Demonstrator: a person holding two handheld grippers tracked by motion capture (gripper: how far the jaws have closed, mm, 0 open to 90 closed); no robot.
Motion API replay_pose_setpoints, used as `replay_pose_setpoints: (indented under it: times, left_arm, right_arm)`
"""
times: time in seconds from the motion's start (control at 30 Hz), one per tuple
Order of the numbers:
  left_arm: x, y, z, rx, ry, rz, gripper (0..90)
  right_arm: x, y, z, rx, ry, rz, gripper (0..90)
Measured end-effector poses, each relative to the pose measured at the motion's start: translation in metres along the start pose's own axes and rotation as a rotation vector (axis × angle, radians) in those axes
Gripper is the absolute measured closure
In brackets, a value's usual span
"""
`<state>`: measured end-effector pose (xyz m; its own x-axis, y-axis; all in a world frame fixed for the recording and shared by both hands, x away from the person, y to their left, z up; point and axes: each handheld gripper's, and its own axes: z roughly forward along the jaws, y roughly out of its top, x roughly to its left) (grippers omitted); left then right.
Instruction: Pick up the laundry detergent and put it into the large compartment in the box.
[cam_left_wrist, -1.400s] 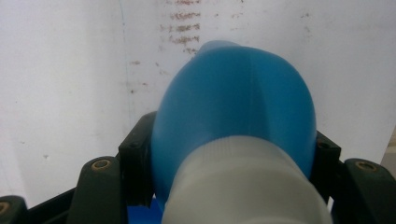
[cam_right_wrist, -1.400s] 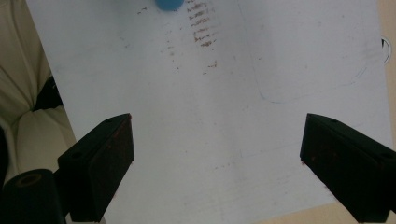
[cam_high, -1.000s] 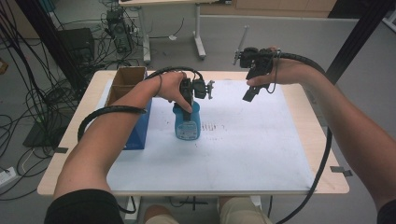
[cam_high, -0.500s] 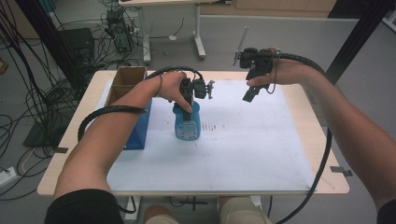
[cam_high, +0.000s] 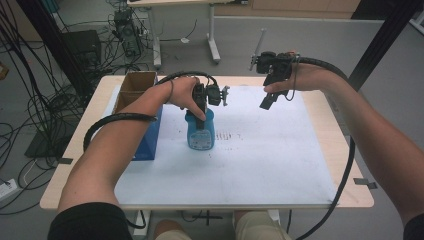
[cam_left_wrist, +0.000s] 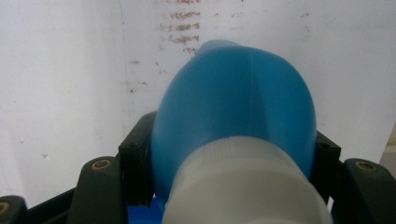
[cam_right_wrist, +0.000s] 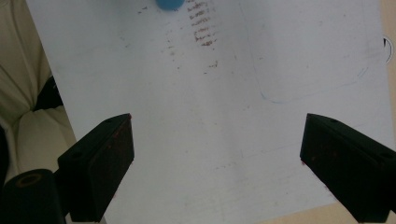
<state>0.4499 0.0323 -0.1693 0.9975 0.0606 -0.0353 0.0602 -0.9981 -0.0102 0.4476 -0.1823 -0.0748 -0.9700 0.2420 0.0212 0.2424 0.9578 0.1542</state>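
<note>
- Paper (cam_high: 250, 170) nearest us is a white sheet covering most of the table (cam_high: 345, 197), bare in front apart from faint brown smudges (cam_high: 227, 136) near its middle.
- Mid-sheet, we have the blue bottle (cam_high: 200, 132) standing upright, label towards us, just right of a blue box (cam_high: 147, 137) at the sheet's left edge.
- Our left gripper (cam_high: 201, 107) comes down on it from above; in the left gripper view its jaws press either side of the blue shoulder (cam_left_wrist: 233, 107), just below the white cap (cam_left_wrist: 247, 182), so we judge the grasp made.
- Whether the bottle's base is on the paper or just off it, we cannot tell.
- Farther right, our right gripper (cam_high: 266, 101) hangs in the air well apart from the bottle, jaws spread wide with nothing between them, looking down on bare paper.
- Beyond the blue box sits an open cardboard box (cam_high: 131, 90) at the table's far-left corner.
- As we judge it, gripping is done; moving the bottle, or working its cap with the free gripper, is left.
</note>
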Motion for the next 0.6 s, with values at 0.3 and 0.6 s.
replay_pose_setpoints:
  times: [0.3,0.6]
  left_arm:
    - [0.0019,-0.0003,-0.0001,-0.002,-0.006,-0.006,37.0]
    - [0.0009,0.0000,0.0000,-0.001,-0.003,-0.007,37.0]
  right_arm:
    - [0.0001,-0.0019,-0.0004,-0.007,-0.001,-0.001,9.9]
    - [0.0003,-0.0023,0.0004,-0.006,-0.002,-0.002,9.9]
